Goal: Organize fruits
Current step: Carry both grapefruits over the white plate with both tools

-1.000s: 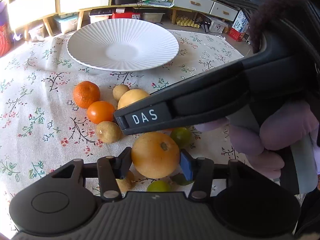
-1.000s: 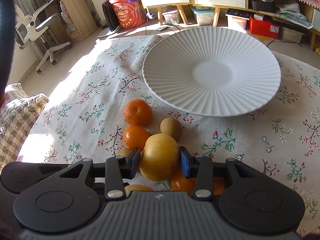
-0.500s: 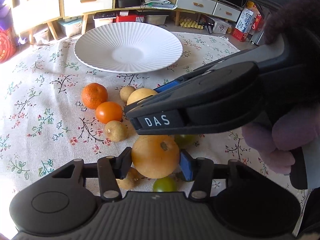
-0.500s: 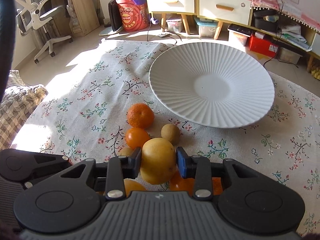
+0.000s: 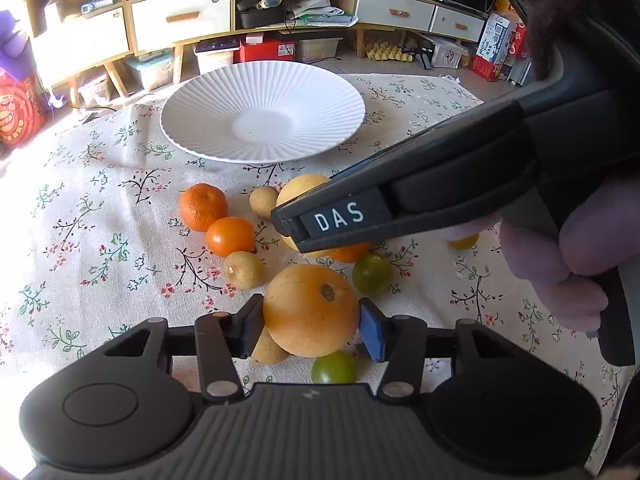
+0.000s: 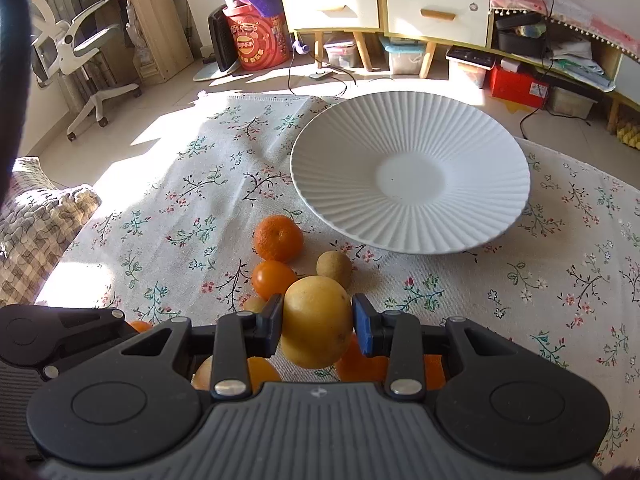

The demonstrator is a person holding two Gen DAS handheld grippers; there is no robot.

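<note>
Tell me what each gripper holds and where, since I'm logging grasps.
Left gripper: round speckled orange-brown fruit, fingers on its opposite sides. Right gripper: round yellow fruit, likewise by its sides.

Sunlit tiled floor (image 6: 168,104), white-drawered wooden cabinets (image 6: 436,12), office chair (image 6: 76,52) at left.

Both wrist views close, angled down; share plate (image 5: 264,112), fruit.

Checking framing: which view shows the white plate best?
The right wrist view: the white plate is large, near-central and whole. The left wrist view shows the plate whole too, but smaller and farther off.
</note>
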